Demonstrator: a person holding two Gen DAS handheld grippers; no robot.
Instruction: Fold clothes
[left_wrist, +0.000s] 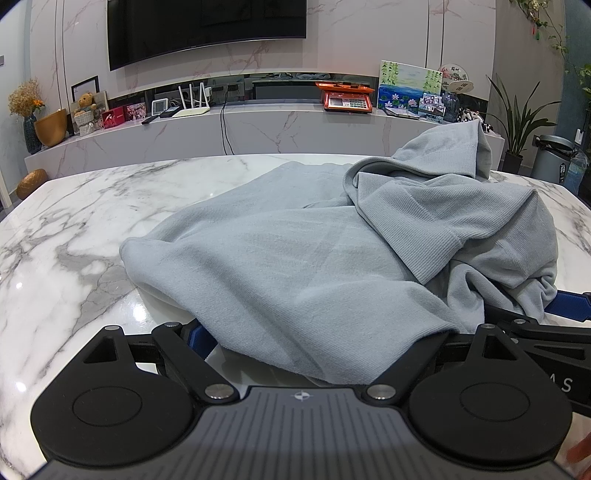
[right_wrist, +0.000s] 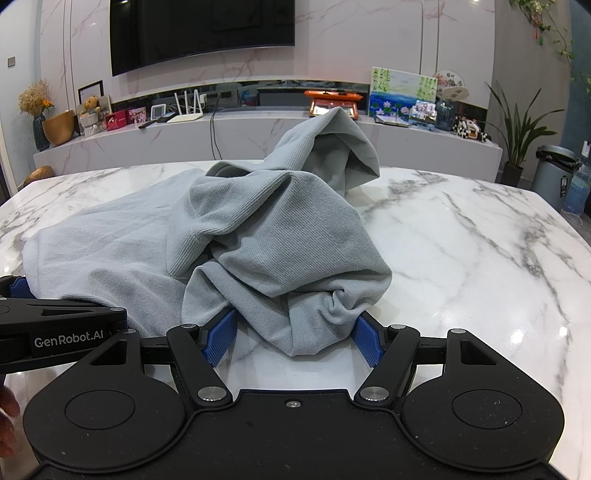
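The light grey knitted sweatshirt lies crumpled on the white, grey-veined marble surface, near the near edge and roughly midway between the side edges. Its flatter part spreads toward the left edge; its ribbed folds pile up on the right, and one fold stands up in a peak toward the far edge.

Your left gripper stands at the near edge with its jaws wide apart. The sweatshirt's near hem drapes over the gap between them. One blue ribbed pad shows at the left; the cloth hides the other. You cannot tell from this view whether either pad presses on the cloth.

Your right gripper stands just beside the left one, also at the near edge, with its jaws wide apart. A bunched end of the sweatshirt sits between the two blue pads. The cloth touches or nearly touches both pads; it is not squeezed.

A fingertip shows at the left margin of the right wrist view.
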